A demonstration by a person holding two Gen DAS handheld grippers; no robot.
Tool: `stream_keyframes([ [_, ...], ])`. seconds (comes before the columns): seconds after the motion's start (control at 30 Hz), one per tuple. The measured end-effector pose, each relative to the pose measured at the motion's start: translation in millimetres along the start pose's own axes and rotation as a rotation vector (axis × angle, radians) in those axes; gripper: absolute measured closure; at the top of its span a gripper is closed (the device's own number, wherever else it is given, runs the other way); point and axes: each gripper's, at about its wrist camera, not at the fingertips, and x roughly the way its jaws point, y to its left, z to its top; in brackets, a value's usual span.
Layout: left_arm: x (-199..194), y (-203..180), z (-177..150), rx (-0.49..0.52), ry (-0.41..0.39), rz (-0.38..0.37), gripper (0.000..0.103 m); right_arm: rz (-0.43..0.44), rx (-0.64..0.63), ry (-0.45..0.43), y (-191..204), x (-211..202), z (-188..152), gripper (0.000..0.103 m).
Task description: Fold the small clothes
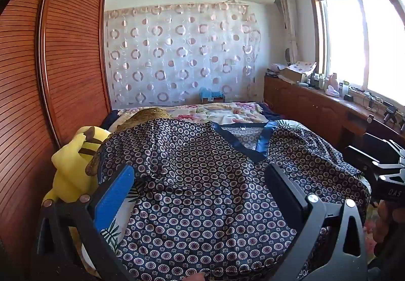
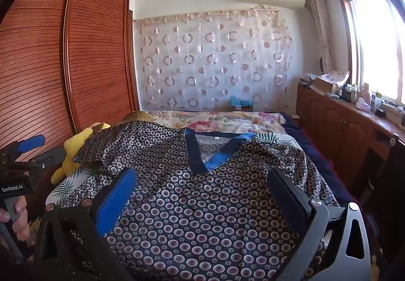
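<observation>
A dark navy top with a ring pattern (image 1: 202, 179) (image 2: 202, 195) lies spread front-up on the bed, its blue V-neck band (image 1: 263, 139) (image 2: 217, 152) pointing away from me. My left gripper (image 1: 200, 179) hovers open above the top's left half, nothing between its blue-padded fingers (image 1: 114, 195). My right gripper (image 2: 202, 185) hangs open above the middle of the top, below the neckline, and holds nothing. Each gripper shows at the edge of the other's view: the right gripper (image 1: 389, 174), the left gripper (image 2: 22, 162) with a hand on its handle.
A yellow plush toy (image 1: 73, 167) (image 2: 78, 147) sits at the top's left sleeve, against the brown slatted wardrobe (image 1: 50, 66). A floral quilt (image 1: 227, 111) covers the far end of the bed. A wooden cabinet (image 2: 354, 134) with clutter runs under the window at the right.
</observation>
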Motion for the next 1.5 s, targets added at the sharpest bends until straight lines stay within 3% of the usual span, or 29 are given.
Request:
stream_keyframes([
  [1.5,-0.4,7.0,-3.0,-0.014,-0.013,0.006,0.0,0.01,0.021,0.008,-4.1,3.4,-0.2,0.0],
])
